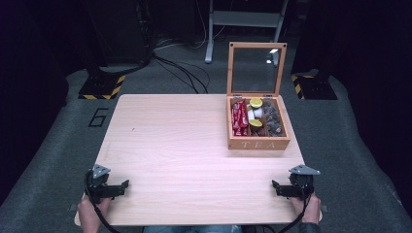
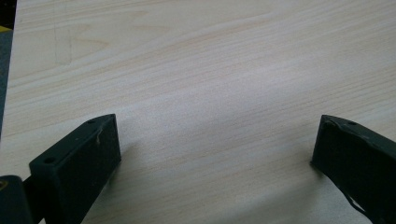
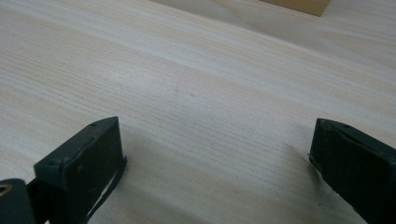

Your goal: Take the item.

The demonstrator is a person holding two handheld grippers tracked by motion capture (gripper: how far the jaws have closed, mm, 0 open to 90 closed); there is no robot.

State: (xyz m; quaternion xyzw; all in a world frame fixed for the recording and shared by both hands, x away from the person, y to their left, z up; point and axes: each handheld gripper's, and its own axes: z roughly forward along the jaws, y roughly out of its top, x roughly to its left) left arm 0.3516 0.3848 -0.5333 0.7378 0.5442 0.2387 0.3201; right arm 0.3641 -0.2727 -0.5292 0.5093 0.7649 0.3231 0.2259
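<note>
We saw a pale wooden table (image 1: 184, 145) with a wooden tea box (image 1: 257, 124) on its far right part, well apart from both grippers. The box stood with its glass lid (image 1: 256, 69) raised upright at the back, hinged along the far edge, and its front panel — lettered "TEA" — faced the person. Its long axis ran across the table, left to right. Inside, three compartments lay side by side: red packets (image 1: 239, 118) in the left one, with their length running front to back; round pods with yellow and white tops (image 1: 255, 114) in the middle one; dark wrapped pieces (image 1: 272, 120) in the right one, though we could not tell what they were at that size.

The left gripper (image 1: 124, 187) rested at the near left corner, held by a hand (image 1: 90, 216), pointing right along the table's near edge. The right gripper (image 1: 276, 187) sat at the near right corner in the other hand (image 1: 307, 208), pointing left. In both gripper views the jaws stood wide apart with nothing between them — only bare wood.
</note>
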